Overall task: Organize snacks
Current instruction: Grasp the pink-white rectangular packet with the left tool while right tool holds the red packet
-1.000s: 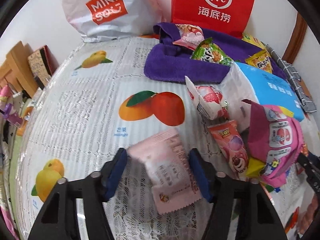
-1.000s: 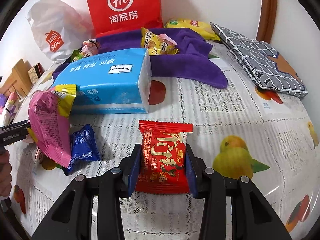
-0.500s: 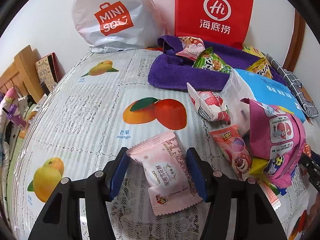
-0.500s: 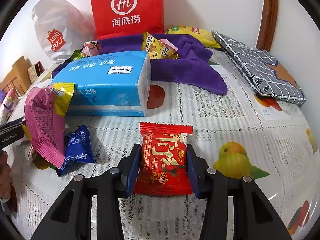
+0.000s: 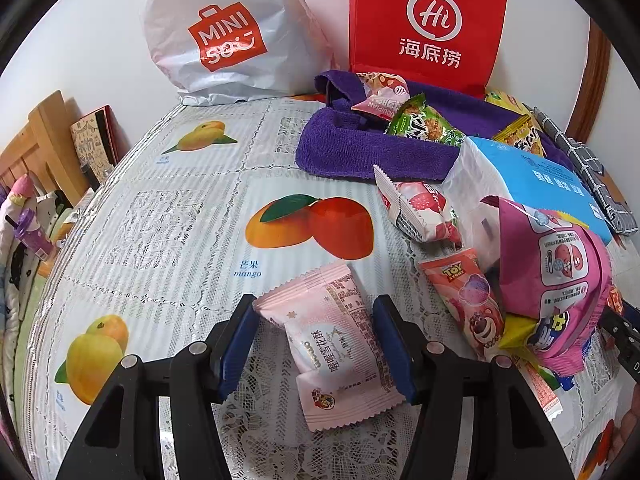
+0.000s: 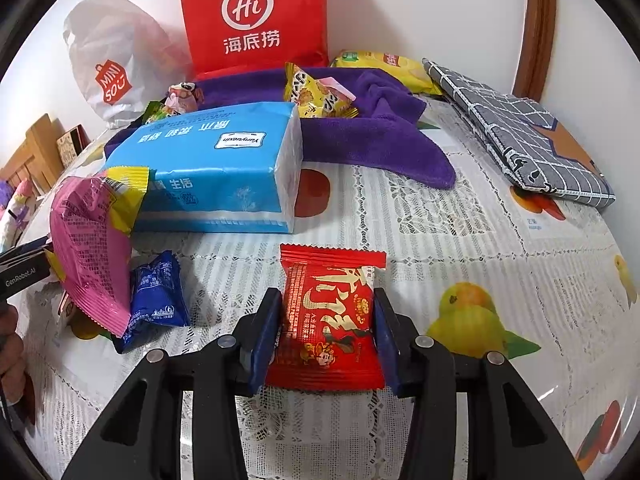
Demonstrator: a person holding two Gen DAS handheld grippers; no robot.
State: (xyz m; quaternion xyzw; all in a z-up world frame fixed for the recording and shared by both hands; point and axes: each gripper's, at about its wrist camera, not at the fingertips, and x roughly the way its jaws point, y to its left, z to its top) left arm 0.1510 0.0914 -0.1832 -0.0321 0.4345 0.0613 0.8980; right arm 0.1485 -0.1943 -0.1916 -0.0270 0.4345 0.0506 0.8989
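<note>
Right wrist: right gripper (image 6: 326,330), jaws just eased apart, brackets the red packet (image 6: 330,320); left gripper (image 5: 316,344) open around the pink packet (image 5: 332,344). Slippery wrappers may slide if bumped.

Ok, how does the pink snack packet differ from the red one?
The pink packet is pale with small dark print; the red packet is bright red with large gold characters. The pink packet lies skewed in its view; the red packet sits straight. The pink packet looks longer, the red packet squarer. Both are sealed single packets with zigzag-cut ends.
</note>
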